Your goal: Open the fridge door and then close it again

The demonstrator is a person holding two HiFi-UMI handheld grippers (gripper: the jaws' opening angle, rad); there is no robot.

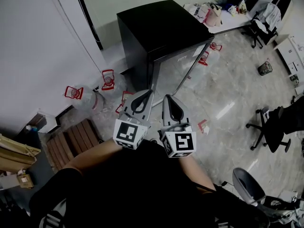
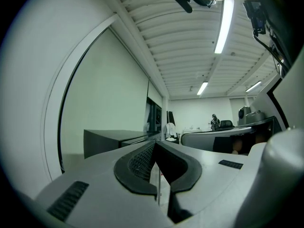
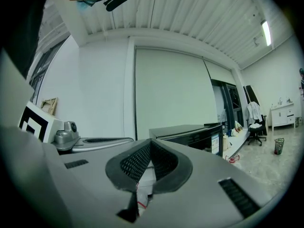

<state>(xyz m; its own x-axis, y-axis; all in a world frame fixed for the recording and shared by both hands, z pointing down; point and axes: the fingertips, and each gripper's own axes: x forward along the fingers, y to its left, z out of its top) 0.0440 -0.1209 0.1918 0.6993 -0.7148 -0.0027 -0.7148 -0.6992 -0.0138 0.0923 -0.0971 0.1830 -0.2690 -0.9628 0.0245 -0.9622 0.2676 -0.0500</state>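
Hovering before fridge (image 1: 161,30), left tool (image 1: 142,99) and right tool (image 1: 171,103) closed together, empty; door (image 1: 178,72) rigid, probably seal-held: pull free edge.

Red-handled jugs (image 1: 108,80) on the floor (image 1: 223,94), wooden pallet (image 1: 76,141), black office chair (image 1: 268,127), cluttered white desk (image 1: 228,18)

i see the small black box-shaped fridge (image 1: 161,27) standing upright on the floor, far from me and just right of the pale wall. its flat top is matte black and bare. its glossy front door (image 1: 183,70) faces near and right and mirrors the floor. the door looks shut flush against the body, with a pale label (image 3: 214,144) near its top corner.
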